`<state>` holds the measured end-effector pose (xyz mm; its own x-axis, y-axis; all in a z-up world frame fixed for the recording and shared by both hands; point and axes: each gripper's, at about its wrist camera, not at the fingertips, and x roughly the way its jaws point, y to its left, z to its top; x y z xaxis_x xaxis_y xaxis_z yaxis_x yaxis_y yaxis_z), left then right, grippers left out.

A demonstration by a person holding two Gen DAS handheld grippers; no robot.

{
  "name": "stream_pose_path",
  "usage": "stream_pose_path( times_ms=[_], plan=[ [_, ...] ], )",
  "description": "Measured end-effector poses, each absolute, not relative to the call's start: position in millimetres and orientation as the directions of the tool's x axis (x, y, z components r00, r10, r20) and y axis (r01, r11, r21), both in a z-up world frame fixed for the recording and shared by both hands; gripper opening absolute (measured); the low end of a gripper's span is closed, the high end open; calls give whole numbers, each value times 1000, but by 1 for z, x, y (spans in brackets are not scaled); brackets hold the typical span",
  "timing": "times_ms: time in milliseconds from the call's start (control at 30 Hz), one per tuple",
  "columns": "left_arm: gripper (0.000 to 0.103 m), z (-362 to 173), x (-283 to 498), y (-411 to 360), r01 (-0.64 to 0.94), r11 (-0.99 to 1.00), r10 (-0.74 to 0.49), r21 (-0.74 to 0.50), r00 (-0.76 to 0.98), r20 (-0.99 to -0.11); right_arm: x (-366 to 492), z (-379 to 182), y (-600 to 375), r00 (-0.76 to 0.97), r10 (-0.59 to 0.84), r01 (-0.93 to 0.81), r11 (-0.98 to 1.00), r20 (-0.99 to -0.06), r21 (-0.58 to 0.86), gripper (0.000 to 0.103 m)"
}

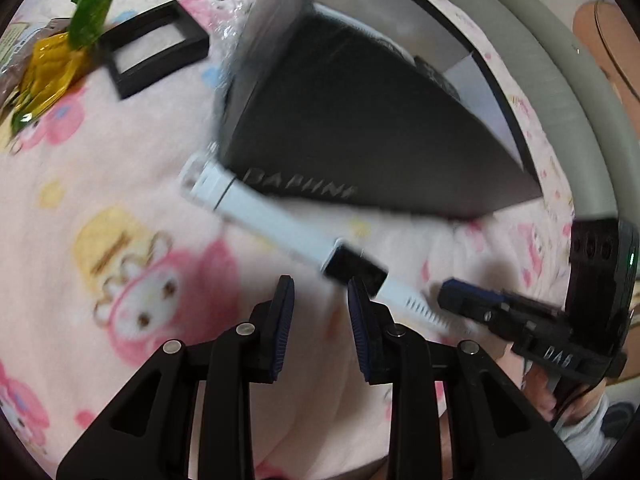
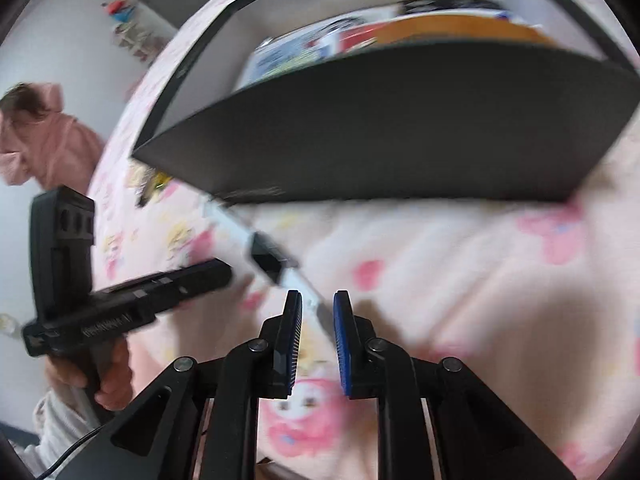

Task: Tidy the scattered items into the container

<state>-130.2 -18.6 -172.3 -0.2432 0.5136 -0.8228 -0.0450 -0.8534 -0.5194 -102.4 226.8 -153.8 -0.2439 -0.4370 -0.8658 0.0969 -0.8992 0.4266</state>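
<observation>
Container (image 1: pixel 360 128): one | white pen (image 1: pixel 272 216): one | both jaws narrow, empty

Bed w/ pink cartoon-print blanket (image 1: pixel 120 184). Black box (image 1: pixel 360 132) sits near the bed's far edge, open top. White pen-like stick w/ black clip (image 1: pixel 280 232) lies just beside box's front corner. Black square frame (image 1: pixel 154 46), yellow wrapper (image 1: pixel 48 72) & green packet (image 1: pixel 96 8) lie further along, past the box.

Pink cartoon-print blanket (image 1: pixel 120 184) spread across the bed, grey padded bed edge (image 1: pixel 560 92) curving alongside, pink garment (image 2: pixel 44 136) hanging beyond.
</observation>
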Motion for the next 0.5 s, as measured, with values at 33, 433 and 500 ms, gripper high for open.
stream_pose_path(
  times_ms=[33, 433, 500],
  plan=[
    [31, -172, -135, -18, -36, -856, 507, -516, -250, -825, -102, -151, 232, -260, -404, 84, -914, -877, 396, 13],
    [45, -197, -151, -55, 180, -753, 562, -633, -325, -761, -74, -157, 254, -231, -428, 22, -900, -874, 435, 26],
    [26, -197, -153, -51, 179, -757, 557, -628, -328, -764, -74, -166, 260, -227, -462, -27, -877, -857, 480, 26]
  ],
)
